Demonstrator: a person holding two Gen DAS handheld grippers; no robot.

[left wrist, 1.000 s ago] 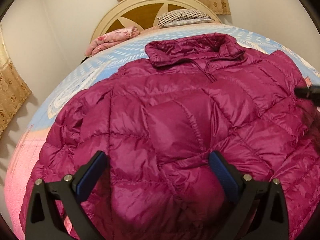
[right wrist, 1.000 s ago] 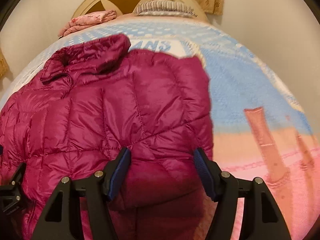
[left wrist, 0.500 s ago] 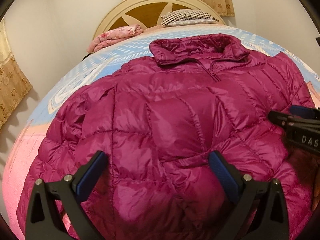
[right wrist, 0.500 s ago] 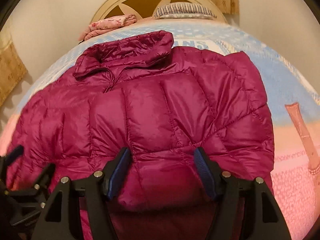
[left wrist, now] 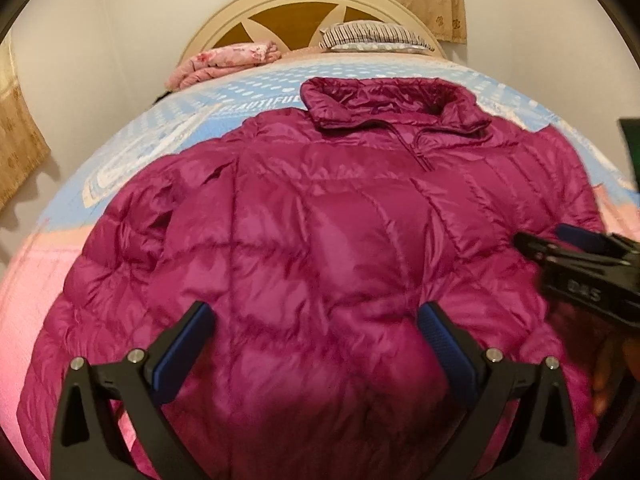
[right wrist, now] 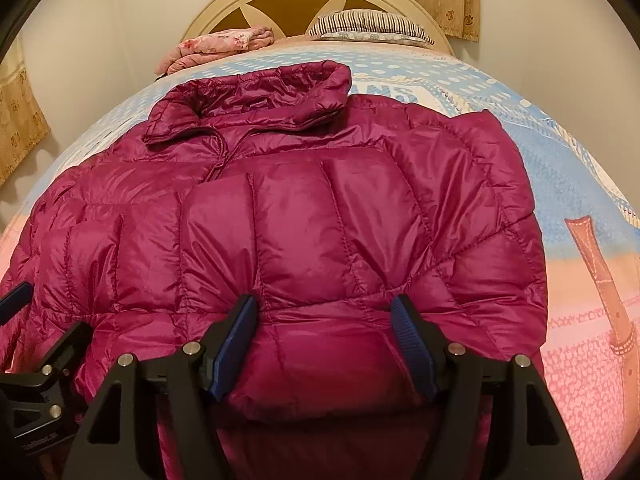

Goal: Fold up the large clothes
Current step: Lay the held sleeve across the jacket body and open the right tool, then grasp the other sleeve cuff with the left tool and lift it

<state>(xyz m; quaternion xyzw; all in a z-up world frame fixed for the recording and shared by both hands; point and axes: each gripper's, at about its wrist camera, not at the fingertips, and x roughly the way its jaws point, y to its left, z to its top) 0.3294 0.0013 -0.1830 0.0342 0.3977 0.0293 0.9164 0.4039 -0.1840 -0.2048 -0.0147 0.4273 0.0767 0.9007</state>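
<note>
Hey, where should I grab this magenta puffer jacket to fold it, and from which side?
Probably grip the magenta puffer jacket at its near bottom edge, coming in low from the foot of the bed. It lies flat with the collar far away, so that near edge is the closest pinchable part and can be carried up toward the collar.

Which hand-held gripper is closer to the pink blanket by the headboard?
Left, probably. The left hand-held gripper is over the jacket's left half, the blanket's side. The right hand-held gripper is over the other half, farther across.
</note>
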